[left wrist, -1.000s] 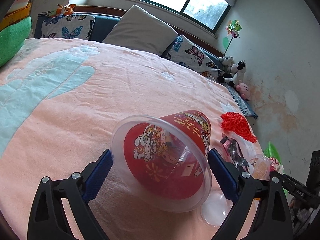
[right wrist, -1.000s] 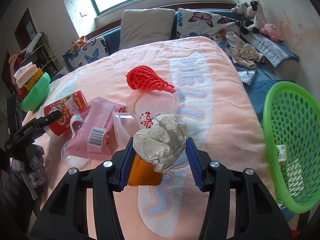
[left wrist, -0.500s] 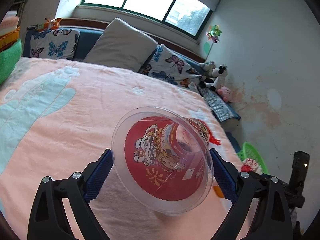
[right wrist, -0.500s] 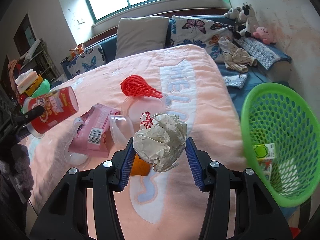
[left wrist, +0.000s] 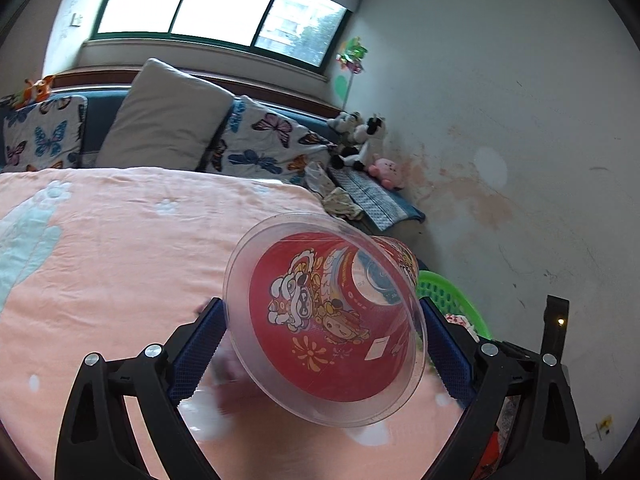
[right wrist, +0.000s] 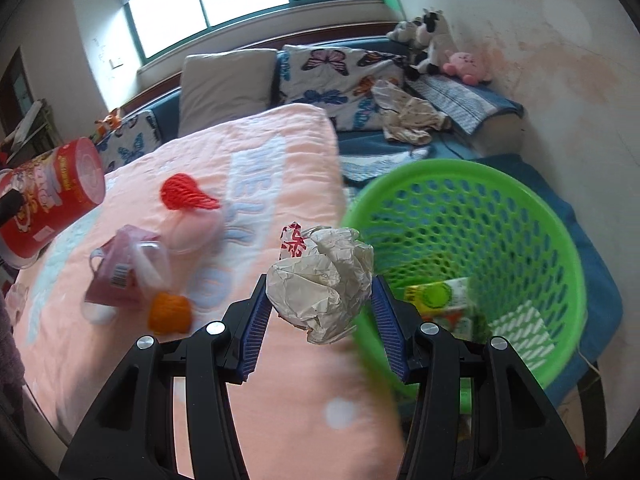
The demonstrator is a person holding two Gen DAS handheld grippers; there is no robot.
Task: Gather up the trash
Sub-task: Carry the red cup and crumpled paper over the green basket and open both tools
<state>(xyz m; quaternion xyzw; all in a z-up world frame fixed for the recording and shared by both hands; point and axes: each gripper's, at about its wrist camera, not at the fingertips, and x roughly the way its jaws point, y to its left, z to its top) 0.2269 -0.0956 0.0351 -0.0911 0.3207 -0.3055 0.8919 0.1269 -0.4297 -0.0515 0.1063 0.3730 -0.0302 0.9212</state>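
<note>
**Count of things on and around the bed**

One red printed snack canister (right wrist: 48, 196), one crumpled white paper ball (right wrist: 320, 284), one green perforated plastic basket (right wrist: 472, 184), one red mesh net (right wrist: 186, 194), one pink plastic wrapper (right wrist: 116, 280), one orange round lump (right wrist: 170, 314), two butterfly-print pillows (right wrist: 340, 76), one plain grey pillow (right wrist: 226, 82).

"HEL" on blanket (right wrist: 256, 184) (partly blurred)

Left wrist view: you look down over the pink bedspread (left wrist: 120, 240) toward the window.
Right wrist view: you face the round green mesh plastic basket (right wrist: 560, 240) off the bed's edge.
Shared: both show the bedspread, the basket and the headboard pillows.
</note>
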